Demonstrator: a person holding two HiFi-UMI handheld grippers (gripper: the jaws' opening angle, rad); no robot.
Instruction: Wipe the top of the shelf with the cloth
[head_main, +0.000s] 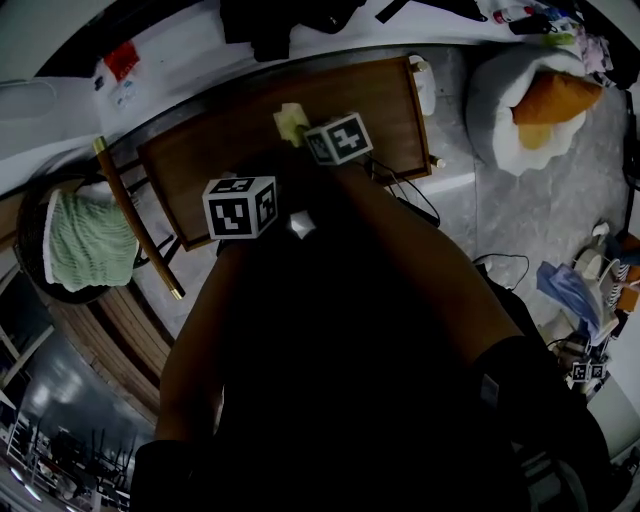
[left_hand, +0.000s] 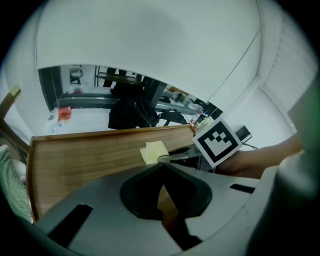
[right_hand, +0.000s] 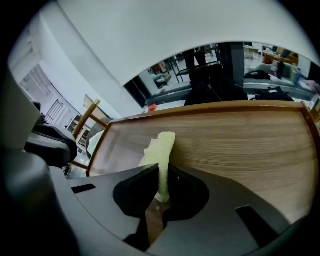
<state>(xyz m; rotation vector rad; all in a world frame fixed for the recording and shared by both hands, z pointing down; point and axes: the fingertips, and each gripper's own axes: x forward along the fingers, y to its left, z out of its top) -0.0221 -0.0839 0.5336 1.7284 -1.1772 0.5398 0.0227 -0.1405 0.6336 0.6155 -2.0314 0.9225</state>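
The brown wooden shelf top (head_main: 230, 130) spreads below me and fills the middle of both gripper views (left_hand: 85, 160) (right_hand: 240, 140). A pale yellow cloth (head_main: 291, 123) rests on it, pinched in my right gripper (right_hand: 162, 187), whose jaws are shut on the cloth (right_hand: 161, 155). From the left gripper view the cloth (left_hand: 154, 151) lies on the wood beside the right gripper's marker cube (left_hand: 216, 141). My left gripper (left_hand: 162, 187) hovers over the near part of the shelf top, jaws shut with nothing between them. Its marker cube (head_main: 240, 207) is just left of the right one (head_main: 338, 139).
A wooden chair rail (head_main: 135, 215) and a round basket holding a green towel (head_main: 88, 240) stand left of the shelf. A white cushion with an orange piece (head_main: 535, 95) lies on the floor at the right. Cables (head_main: 415, 200) trail by the shelf's right edge. White wall behind.
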